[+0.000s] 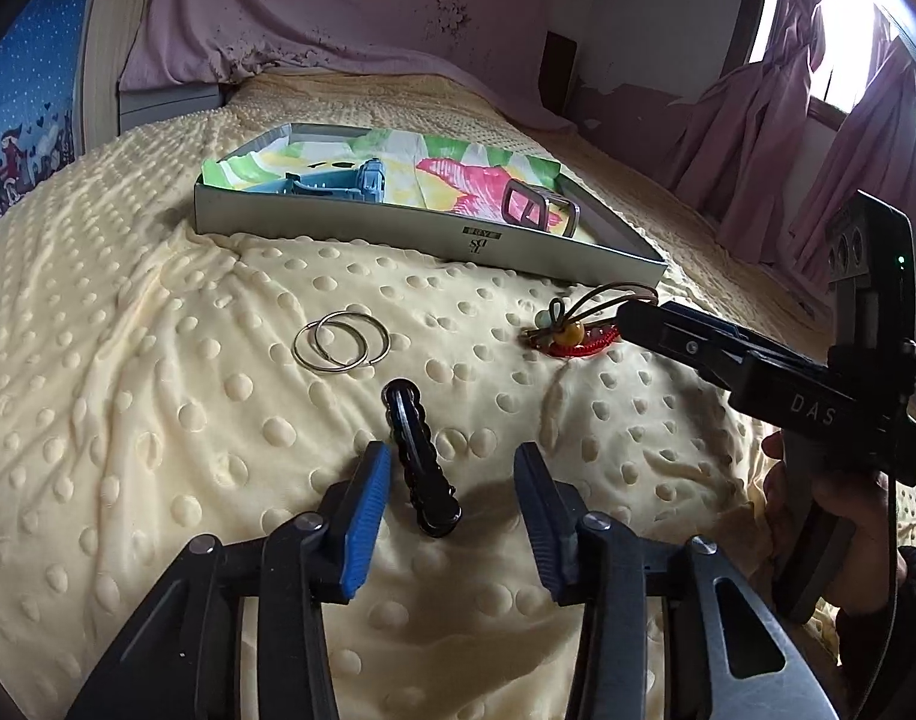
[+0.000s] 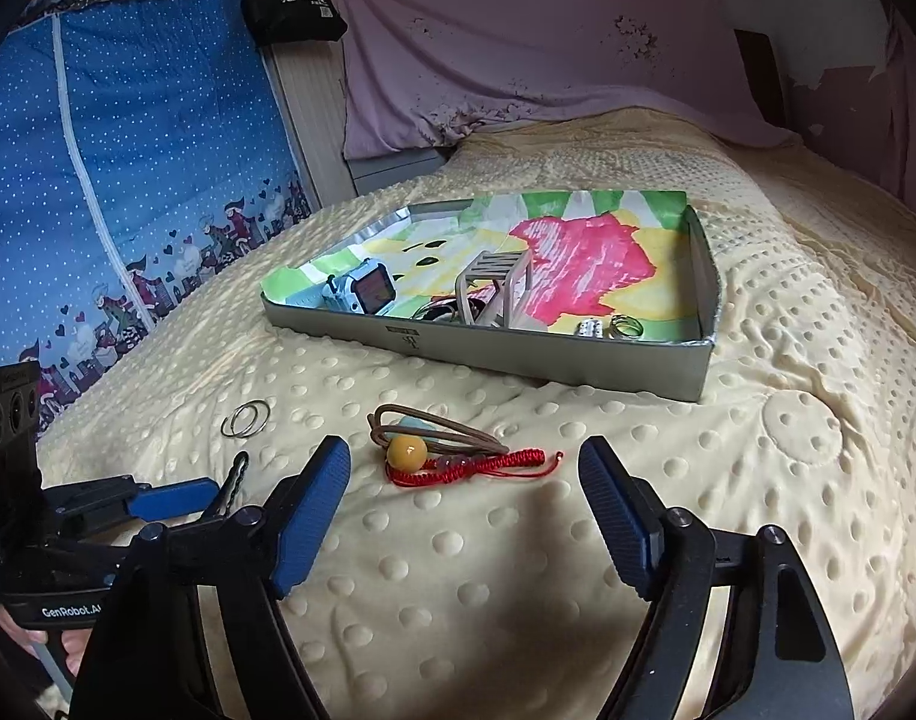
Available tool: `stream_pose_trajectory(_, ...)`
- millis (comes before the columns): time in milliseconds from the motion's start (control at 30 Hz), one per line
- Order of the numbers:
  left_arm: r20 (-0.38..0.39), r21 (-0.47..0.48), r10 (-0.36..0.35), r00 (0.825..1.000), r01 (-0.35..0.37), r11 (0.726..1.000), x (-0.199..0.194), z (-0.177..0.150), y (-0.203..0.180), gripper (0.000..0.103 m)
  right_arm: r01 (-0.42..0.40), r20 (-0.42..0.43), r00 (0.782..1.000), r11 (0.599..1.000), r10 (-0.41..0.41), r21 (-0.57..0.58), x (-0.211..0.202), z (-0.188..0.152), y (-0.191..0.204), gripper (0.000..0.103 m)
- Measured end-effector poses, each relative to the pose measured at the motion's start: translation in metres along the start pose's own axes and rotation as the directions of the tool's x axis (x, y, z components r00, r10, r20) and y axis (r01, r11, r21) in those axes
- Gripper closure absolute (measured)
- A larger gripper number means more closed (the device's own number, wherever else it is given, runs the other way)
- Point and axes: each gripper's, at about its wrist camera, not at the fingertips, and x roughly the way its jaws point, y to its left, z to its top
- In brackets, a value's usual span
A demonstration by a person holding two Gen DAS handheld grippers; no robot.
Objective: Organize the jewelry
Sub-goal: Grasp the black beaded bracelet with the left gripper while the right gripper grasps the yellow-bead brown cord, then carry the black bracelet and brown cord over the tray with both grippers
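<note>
A black hair clip (image 1: 419, 462) lies on the cream blanket between the fingers of my left gripper (image 1: 451, 450). It sits near the left pad and the jaws stand apart from it. A red cord bracelet with an amber bead (image 2: 407, 451) and brown loops lies just ahead of my open right gripper (image 2: 464, 447). In the left wrist view the right gripper's fingertips (image 1: 638, 315) reach over that bracelet (image 1: 572, 333). Two silver hoops (image 1: 341, 339) rest further left. Behind stands a shallow grey tray (image 2: 488, 354) holding a blue watch (image 2: 368, 288), a buckle-like clip (image 1: 536, 210) and rings (image 2: 626, 327).
Everything lies on a bed under a dotted cream blanket (image 1: 158, 420). A pink cloth (image 2: 518, 60) hangs at the head of the bed. A blue dotted cover (image 2: 128, 180) stands at the left. Pink curtains (image 1: 788, 120) frame a window at the right.
</note>
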Motion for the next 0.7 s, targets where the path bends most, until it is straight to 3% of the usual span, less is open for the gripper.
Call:
stream_pose_trajectory(233, -0.018, -0.046, -0.001, 1.000, 0.000, 0.999, 0.009, 0.002, 0.003, 0.088, -0.028, -0.012, 1.000, 0.999, 0.028, -0.019, 0.014, 0.001, 0.009, 0.046)
stream_pose_trajectory(300, -0.014, -0.061, -0.007, 1.000, 0.006, 0.998, 0.009, 0.002, 0.005, 0.088, -0.034, -0.014, 0.999, 0.999, 0.034, -0.026, 0.016, 0.002, 0.011, 0.060)
stream_pose_trajectory(467, -0.010, -0.070, -0.005, 1.000, 0.005, 0.998, 0.009, 0.002, 0.006, 0.088, -0.041, -0.013, 0.999, 0.998, 0.040, -0.045, 0.016, 0.001, 0.014, 0.080)
stream_pose_trajectory(700, -0.001, -0.079, -0.014, 1.000, 0.014, 0.997, 0.007, 0.004, 0.006, 0.089, -0.050, 0.012, 0.999, 0.997, 0.051, -0.059, 0.009, 0.003, 0.017, 0.093)
